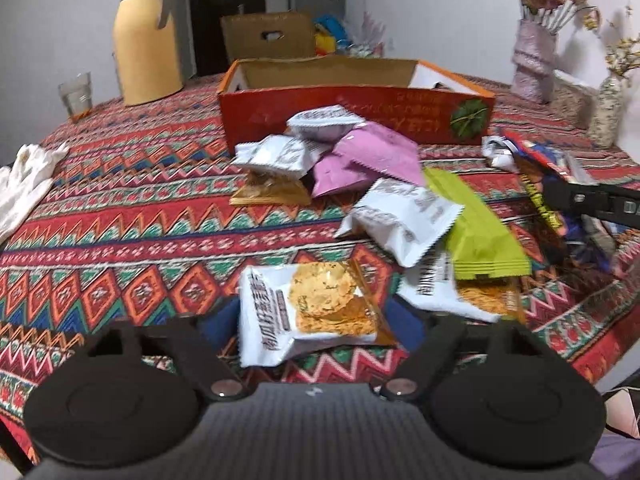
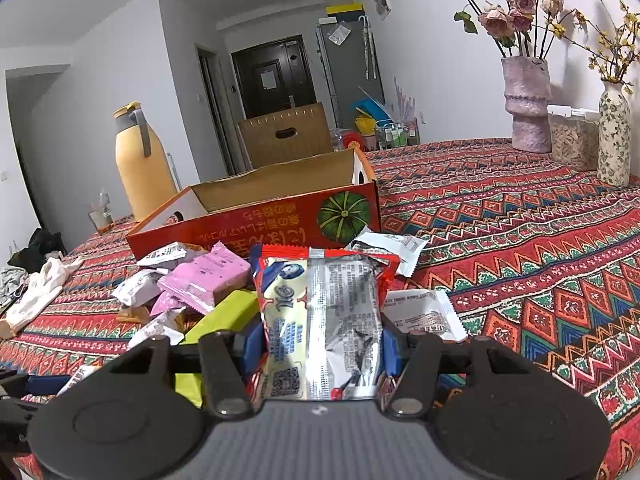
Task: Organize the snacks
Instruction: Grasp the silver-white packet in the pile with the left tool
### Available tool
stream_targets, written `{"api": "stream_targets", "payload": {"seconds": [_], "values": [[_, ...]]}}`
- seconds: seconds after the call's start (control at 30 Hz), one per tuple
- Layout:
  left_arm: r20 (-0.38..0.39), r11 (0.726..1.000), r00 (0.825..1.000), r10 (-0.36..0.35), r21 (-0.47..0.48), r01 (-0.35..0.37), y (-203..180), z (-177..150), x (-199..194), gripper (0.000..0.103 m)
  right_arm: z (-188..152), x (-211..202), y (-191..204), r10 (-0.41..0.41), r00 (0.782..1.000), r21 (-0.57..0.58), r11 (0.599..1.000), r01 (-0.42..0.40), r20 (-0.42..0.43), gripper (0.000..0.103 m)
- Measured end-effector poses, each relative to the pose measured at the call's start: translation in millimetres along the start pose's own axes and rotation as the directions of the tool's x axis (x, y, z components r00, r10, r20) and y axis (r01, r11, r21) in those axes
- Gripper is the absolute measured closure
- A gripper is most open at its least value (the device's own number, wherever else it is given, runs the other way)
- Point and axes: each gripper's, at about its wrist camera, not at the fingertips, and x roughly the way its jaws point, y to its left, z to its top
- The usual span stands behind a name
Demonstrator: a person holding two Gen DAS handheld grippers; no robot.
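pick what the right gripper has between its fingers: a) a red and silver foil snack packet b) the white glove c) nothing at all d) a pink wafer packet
a: in the right wrist view the right gripper has its blue pads closed on both sides of a red and silver foil snack packet that stands upright, in front of the orange cardboard box.

One open orange box [image 2: 256,216], two flower vases [image 2: 526,104], one yellow flask [image 2: 140,168], one glass [image 1: 76,94], two pink snack packets [image 2: 208,276] and one green one [image 1: 476,224].
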Motion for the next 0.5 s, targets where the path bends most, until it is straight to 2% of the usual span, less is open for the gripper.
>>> {"api": "stream_targets", "payload": {"seconds": [0.13,0.17,0.2,0.23,0.5], "values": [[0.009,1.000,1.000,-0.021,0.002,0.021,1,0,-2,0.042,0,1,1,0.004,1.000,-0.004,1.000,-0.004,-0.001,0.048],[0.011,1.000,1.000,-0.028,0.000,0.028,1,0,-2,0.050,-1,0,1,0.004,1.000,-0.005,1.000,-0.004,-0.001,0.048],[0.014,0.999,0.999,-0.033,-0.002,0.033,2,1,-3,0.072,-1,0,1,0.004,1.000,-0.005,1.000,-0.004,-0.002,0.048],[0.015,0.999,0.999,-0.037,-0.002,0.037,3,1,-3,0.078,0,1,1,0.004,1.000,-0.005,1.000,-0.004,-0.002,0.048],[0.027,0.997,0.997,-0.069,-0.031,0.070,10,5,-5,0.089,-2,2,1,0.005,1.000,-0.004,1.000,-0.005,-0.005,0.048]]}}
